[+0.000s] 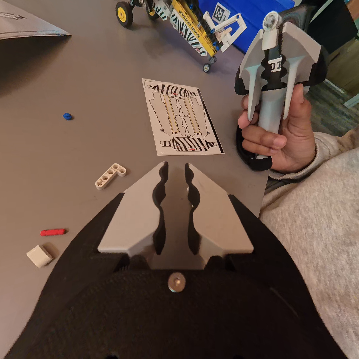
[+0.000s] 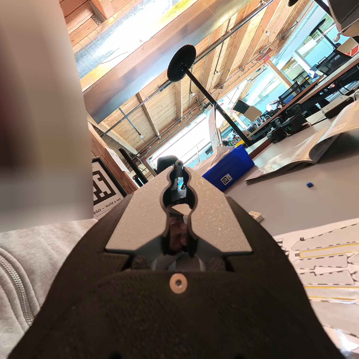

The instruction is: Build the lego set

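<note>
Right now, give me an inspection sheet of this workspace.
Surface: grey table, flat.
Job's things: model, sticker sheet, booklet.
Clutter: L-beam, blue stud, red pin, white block, all loose.
Grippers: left tool open, empty; right tool upright, shut on a grey part.
Cables: nothing seen on the table.
Surroundings: blue bin, far desks, wooden ceiling.

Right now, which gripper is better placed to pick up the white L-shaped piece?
Left. The left gripper is open, low and close to the white L-shaped piece; the right gripper is raised, clamping another piece.
</note>
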{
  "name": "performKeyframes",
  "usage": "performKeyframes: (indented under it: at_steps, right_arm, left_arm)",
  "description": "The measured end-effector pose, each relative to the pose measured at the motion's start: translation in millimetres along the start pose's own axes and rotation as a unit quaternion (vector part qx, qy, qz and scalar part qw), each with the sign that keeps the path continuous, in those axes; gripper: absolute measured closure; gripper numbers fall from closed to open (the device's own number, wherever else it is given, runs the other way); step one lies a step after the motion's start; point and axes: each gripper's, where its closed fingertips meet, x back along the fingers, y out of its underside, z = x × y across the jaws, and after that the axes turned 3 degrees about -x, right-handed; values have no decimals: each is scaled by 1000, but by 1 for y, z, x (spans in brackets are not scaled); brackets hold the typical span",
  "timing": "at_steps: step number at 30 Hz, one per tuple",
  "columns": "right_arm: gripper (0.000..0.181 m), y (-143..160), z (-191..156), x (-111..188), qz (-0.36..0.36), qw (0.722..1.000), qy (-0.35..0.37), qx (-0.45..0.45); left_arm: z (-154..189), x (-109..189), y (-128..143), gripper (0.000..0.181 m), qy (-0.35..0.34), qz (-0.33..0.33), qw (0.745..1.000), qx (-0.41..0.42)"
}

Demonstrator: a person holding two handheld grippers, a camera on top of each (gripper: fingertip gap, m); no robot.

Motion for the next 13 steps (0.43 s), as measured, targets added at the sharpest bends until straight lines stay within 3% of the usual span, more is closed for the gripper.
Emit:
performKeyframes:
  at_steps: [13]
  right_arm:
    - [176,1,-1,-1,-2,1000,-3,0]
  left_arm:
    - [-2,3,-3,159,10,14,1000,22]
